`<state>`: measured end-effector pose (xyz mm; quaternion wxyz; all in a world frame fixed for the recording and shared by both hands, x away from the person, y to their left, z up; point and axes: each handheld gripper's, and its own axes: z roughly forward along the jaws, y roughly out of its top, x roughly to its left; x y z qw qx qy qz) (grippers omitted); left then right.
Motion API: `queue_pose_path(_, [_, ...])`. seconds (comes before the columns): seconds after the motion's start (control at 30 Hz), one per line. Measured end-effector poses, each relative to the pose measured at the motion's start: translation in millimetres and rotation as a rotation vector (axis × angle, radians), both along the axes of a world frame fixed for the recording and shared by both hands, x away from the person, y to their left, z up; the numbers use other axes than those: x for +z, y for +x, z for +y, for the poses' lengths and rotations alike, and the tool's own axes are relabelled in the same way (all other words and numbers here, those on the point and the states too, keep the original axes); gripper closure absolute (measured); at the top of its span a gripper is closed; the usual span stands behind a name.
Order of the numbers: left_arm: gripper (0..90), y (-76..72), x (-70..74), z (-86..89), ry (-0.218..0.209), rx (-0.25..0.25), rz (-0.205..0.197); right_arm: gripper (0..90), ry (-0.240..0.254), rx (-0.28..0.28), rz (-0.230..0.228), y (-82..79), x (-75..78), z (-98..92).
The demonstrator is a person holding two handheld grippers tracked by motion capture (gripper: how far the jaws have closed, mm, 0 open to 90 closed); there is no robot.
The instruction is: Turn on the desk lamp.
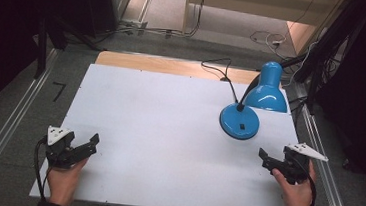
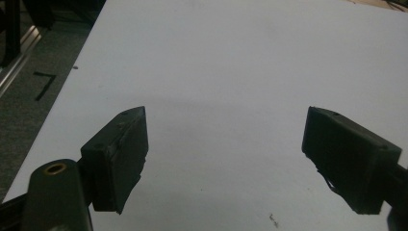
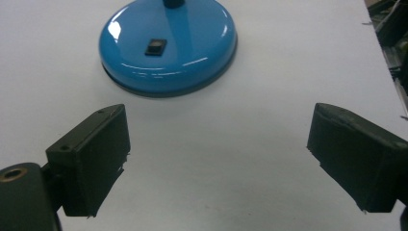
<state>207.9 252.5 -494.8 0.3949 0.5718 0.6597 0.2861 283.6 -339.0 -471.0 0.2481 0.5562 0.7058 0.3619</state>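
Near the bench's (image 1: 168, 132) right front edge, right claw (image 3: 219, 159) spread wide, empty, just short of the glossy blue lamp's (image 1: 251, 101) round base. Left claw (image 2: 226, 159) equally spread over bare matte white surface.

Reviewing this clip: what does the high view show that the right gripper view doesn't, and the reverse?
High view alone: the lamp's shade and its bent neck, the cord running off the back of the table, both hands, the left gripper, the floor and rails around the table.

Right gripper view alone: a close look at the small black switch on the lamp base, and the gripper's jaws seen from behind, wide apart with nothing between them.

Both: the blue base, the white tabletop and the right gripper, open, just short of the base.
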Motion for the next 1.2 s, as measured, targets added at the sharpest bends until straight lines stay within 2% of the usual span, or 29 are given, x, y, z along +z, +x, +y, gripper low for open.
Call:
queue_pose_path(0.43, [17.0,0.4,-0.4,-0.1,-0.002,-0.008,0.0,6.6,-0.01,0.038,-0.004,16.9,3.6,20.8])
queue_pose_path(1.2, [17.0,0.6,0.2,-1.3,0.003,-0.017,-0.003,6.6,-0.008,0.041,0.005,36.0,4.5,30.4])
